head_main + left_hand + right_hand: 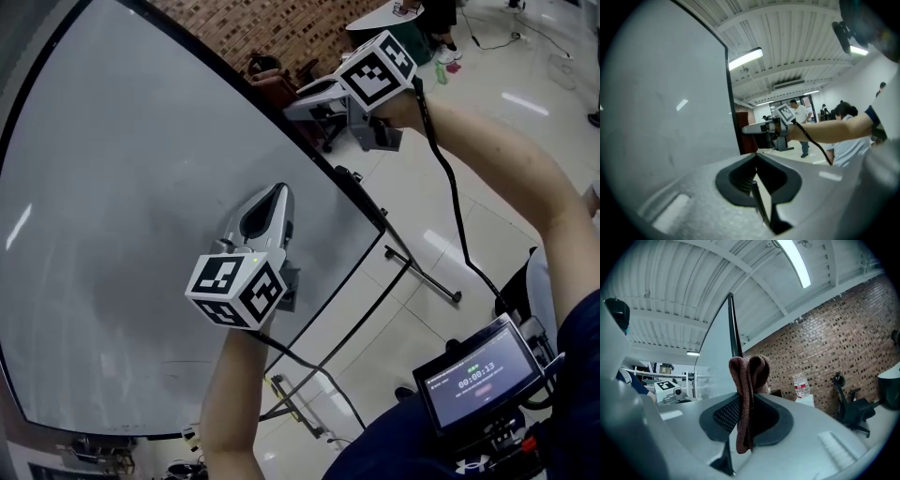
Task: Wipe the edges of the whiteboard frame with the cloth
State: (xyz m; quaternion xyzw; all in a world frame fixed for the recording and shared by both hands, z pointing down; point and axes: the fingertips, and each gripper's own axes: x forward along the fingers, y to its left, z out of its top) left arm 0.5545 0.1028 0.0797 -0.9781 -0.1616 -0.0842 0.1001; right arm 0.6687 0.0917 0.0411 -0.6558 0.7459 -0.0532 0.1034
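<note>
A big whiteboard (122,234) with a thin black frame (309,150) fills the left of the head view. My right gripper (292,99) sits at the board's right frame edge, high up, and is shut on a brownish-red cloth (749,380). The cloth stands folded between its jaws right beside the black frame (735,329). My left gripper (277,192) is lower, in front of the board's white face near the same edge. It is shut (757,176) with nothing in it. From the left gripper view I see the right gripper (761,128) past the frame (733,103).
The board's black stand legs (422,277) spread over the pale tiled floor. A brick wall (834,333), an office chair (853,411) and a water bottle (800,385) are behind. A small screen (480,373) hangs at the person's chest. People (799,117) stand far back.
</note>
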